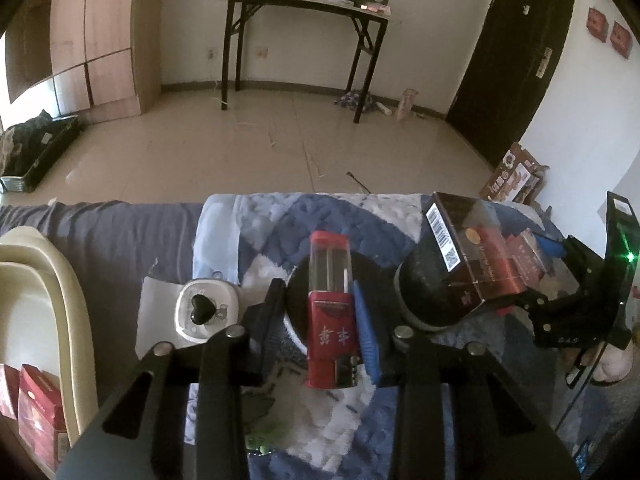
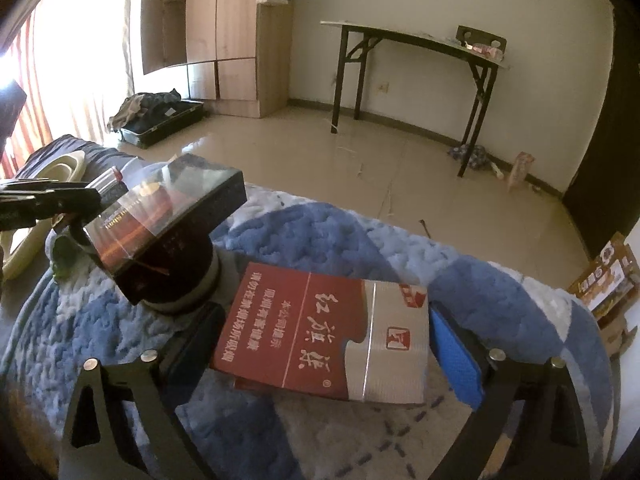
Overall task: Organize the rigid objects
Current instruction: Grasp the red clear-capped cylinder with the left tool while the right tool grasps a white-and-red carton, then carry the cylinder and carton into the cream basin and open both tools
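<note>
My left gripper (image 1: 320,320) is shut on a red and clear lighter case (image 1: 331,312) and holds it over a black round lid (image 1: 298,300) on the blue quilt. My right gripper (image 2: 324,336) is shut on a red and silver cigarette pack (image 2: 320,332); it also shows at the right of the left wrist view (image 1: 560,280). A dark clear-topped box (image 1: 464,248) rests tilted on a black round jar (image 1: 424,292) and shows in the right wrist view (image 2: 168,216) just left of the pack.
A cream basin (image 1: 44,300) with red boxes (image 1: 36,408) stands at the left. A white square container with a black heart (image 1: 204,312) lies on white paper. The quilt's far edge (image 1: 320,196) drops to the floor. A black folding table (image 1: 304,4) stands by the far wall.
</note>
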`<state>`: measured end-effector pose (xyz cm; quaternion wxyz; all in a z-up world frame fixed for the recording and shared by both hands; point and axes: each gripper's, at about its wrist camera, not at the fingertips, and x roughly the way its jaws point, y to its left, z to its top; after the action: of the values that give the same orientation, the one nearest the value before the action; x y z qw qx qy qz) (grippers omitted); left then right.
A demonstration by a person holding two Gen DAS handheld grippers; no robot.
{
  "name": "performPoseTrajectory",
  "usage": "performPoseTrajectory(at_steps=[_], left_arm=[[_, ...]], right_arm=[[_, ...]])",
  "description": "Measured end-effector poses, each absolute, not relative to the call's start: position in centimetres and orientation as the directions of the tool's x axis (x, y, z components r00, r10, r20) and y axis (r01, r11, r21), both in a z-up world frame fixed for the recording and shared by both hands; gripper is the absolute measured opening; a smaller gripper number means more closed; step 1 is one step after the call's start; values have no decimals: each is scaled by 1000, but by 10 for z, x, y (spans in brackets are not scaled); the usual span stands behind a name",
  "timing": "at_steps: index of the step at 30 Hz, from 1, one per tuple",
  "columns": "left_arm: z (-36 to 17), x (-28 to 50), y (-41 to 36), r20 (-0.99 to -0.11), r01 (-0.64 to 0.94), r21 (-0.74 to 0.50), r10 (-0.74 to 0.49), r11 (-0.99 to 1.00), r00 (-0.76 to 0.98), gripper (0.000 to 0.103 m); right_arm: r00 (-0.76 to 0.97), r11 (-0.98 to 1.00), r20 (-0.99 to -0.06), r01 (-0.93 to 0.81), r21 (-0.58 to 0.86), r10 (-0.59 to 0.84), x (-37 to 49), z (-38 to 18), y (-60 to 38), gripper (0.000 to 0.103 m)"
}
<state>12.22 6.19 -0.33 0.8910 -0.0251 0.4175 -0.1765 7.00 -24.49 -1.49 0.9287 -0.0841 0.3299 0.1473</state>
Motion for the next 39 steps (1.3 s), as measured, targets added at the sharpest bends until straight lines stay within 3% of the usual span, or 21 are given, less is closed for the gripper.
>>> performPoseTrajectory(at_steps=[10,16,17,19,25,26,28,31,33,39], left_arm=[[4,117,72,-688,311,-240,-387,919,614,34],[6,120,81,-688,302,-269,-402,914,605,37],[1,123,82,-702,300,-279,-407,912,585,40],[-7,126,84,-709,273,-279,-389,921,588,77],[-8,120,76,-723,296,-226,-364,928,587,79],[-6,119,76,-720,296,-216,-357,930,596,78],[-2,116,76,-712,291,-195,-339,937,614,51],[0,117,80,-712,285,-187,-330,940,620,30],[-4,117,77,-726,294,-145,-304,945,617,24],[-3,116,77,-713,304,-130,-302,944,633,24]], right_arm=[[771,932,-573,-361,-34,278,59,-9,-254,93],[746,926,-597,-376,-14,294,58,-18,-257,93],[749,927,-592,-376,-11,297,56,-15,-257,93],[750,926,-590,-378,-12,298,56,-14,-258,93],[747,927,-593,-375,-2,301,57,-13,-257,93],[748,927,-592,-375,-4,300,57,-13,-257,93],[747,927,-593,-375,-2,300,57,-15,-256,93],[738,928,-602,-372,15,306,60,-17,-258,93],[736,929,-602,-370,25,309,61,-17,-259,93],[744,931,-595,-366,17,303,59,-16,-258,93]])
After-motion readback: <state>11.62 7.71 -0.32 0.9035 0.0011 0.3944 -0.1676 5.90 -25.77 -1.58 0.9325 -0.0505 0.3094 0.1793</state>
